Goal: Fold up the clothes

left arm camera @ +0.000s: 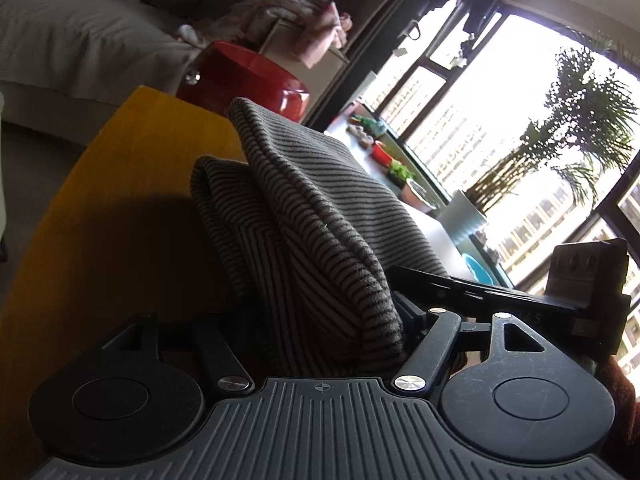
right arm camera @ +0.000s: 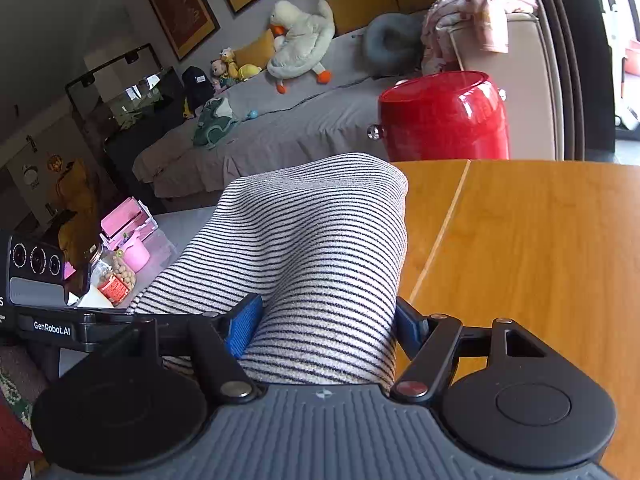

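left gripper [left arm camera: 320, 320]: fingers closed on a bunched fold of the striped garment [left arm camera: 312, 216]; the cloth fills the gap between the jaws and hides the pads in the left wrist view.
right gripper [right arm camera: 324, 320]: fingers closed on another part of the same striped garment [right arm camera: 312, 248]; one blue pad [right arm camera: 244, 330] presses the cloth on the left, a second blue pad shows at the right edge of the fold.
striped garment: light fabric with thin dark stripes, held up between the two grippers, folded over itself; in the left wrist view two rounded folds rise above the wooden table [left arm camera: 120, 208], in shadow against the bright window [left arm camera: 500, 128].
position of garment: over the table; in the right wrist view its far fold reaches the table's far edge [right arm camera: 520, 248], whether its underside touches the wood cannot be told.
other gripper seen: the right gripper's body appears at the right edge of the left wrist view; the left gripper's body, marked genrobot.ai, at the left edge of the right wrist view.
background items: red stool [right arm camera: 444, 116] just beyond the table; grey sofa [right arm camera: 280, 128] with a plush duck [right arm camera: 304, 44]; pink blanket [right arm camera: 472, 12] draped on the sofa arm; potted palm [left arm camera: 560, 140] by the window; jar [right arm camera: 114, 276] and pink box [right arm camera: 128, 224] on a low surface to the left.
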A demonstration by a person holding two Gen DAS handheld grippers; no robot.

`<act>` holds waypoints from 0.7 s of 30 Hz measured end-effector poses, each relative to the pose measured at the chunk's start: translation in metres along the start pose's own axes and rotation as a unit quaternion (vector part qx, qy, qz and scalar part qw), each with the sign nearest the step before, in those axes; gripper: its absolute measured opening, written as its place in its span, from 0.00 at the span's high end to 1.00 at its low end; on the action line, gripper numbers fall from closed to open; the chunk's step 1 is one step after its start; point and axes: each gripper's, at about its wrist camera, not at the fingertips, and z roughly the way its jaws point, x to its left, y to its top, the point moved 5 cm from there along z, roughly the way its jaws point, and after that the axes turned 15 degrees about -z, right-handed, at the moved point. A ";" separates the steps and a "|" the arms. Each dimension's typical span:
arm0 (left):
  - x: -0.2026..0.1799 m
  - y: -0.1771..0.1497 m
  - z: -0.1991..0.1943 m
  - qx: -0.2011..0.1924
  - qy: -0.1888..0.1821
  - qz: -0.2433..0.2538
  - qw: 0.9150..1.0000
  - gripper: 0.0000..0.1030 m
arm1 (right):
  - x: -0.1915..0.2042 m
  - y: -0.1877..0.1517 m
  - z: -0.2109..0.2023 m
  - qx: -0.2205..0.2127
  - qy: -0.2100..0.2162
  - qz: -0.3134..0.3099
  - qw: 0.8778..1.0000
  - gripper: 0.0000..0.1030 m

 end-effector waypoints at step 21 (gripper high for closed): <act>0.020 0.027 0.004 -0.049 0.004 0.012 0.999 0.22 | -0.014 0.049 0.032 -0.040 -0.004 -0.007 0.999 0.26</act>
